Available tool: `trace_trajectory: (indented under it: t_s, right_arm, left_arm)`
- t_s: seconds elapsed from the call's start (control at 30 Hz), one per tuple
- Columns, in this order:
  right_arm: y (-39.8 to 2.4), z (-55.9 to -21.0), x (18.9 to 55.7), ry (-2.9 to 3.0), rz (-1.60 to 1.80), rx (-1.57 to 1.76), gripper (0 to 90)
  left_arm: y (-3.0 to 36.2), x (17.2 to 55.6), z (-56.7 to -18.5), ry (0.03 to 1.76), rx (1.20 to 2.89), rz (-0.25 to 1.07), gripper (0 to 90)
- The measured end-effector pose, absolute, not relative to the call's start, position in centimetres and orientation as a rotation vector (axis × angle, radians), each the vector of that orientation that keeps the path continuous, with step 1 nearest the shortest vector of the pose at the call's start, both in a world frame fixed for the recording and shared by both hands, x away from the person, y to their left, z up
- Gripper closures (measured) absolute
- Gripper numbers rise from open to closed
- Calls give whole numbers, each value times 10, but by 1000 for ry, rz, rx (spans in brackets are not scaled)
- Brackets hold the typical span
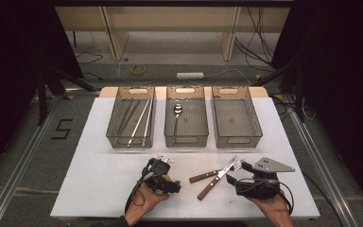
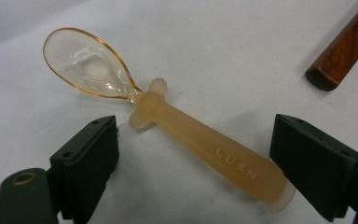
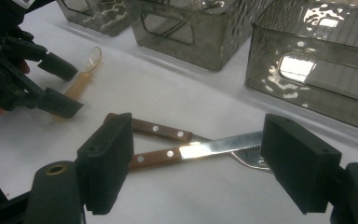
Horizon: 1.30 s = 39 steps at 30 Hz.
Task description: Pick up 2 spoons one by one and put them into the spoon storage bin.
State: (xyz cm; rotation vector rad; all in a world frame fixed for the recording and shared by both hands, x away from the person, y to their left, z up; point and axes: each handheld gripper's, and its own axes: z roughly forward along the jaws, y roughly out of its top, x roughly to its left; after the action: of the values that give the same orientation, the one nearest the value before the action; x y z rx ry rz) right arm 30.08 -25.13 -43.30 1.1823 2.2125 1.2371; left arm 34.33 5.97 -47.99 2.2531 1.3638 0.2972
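Observation:
A translucent amber baby spoon [image 2: 177, 121] marked LUSN lies flat on the white table, its handle between the open jaws of my left gripper [image 2: 193, 126], untouched. From the right gripper view the spoon [image 3: 81, 79] lies far left beside the left gripper [image 3: 51, 88]. A wooden-handled knife [image 3: 205, 149] crosses a second wooden-handled utensil [image 3: 158, 129], seemingly a fork, between the jaws of my open right gripper [image 3: 199, 122]. From above, the left gripper [image 1: 163, 176] and right gripper [image 1: 236, 172] flank the knife [image 1: 210, 187] near the table's front.
Three clear grey bins stand in a row at the back: the left bin [image 1: 130, 142] holds long thin sticks [image 1: 139, 120], the middle bin [image 1: 185, 141] a metal spoon [image 1: 177, 111], the right bin [image 1: 237, 141] nothing. The table's front edge [image 1: 184, 215] is close behind both hands.

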Motion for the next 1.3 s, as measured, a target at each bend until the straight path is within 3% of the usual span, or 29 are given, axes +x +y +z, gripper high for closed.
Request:
trace_trajectory:
  t_s: [0.4,0.83,1.3]
  right_arm:
    - [-251,-433,301,2209,1238,1184,267]
    - [-250,-433,301,2214,1234,1179,268]
    - [-251,-433,301,2212,1235,1180,268]
  left_arm:
    - [65,340,-477,1328,2254,282,293]
    - [73,342,-475,1342,2222,298,573]
    - [71,344,-474,1359,2185,272,762]
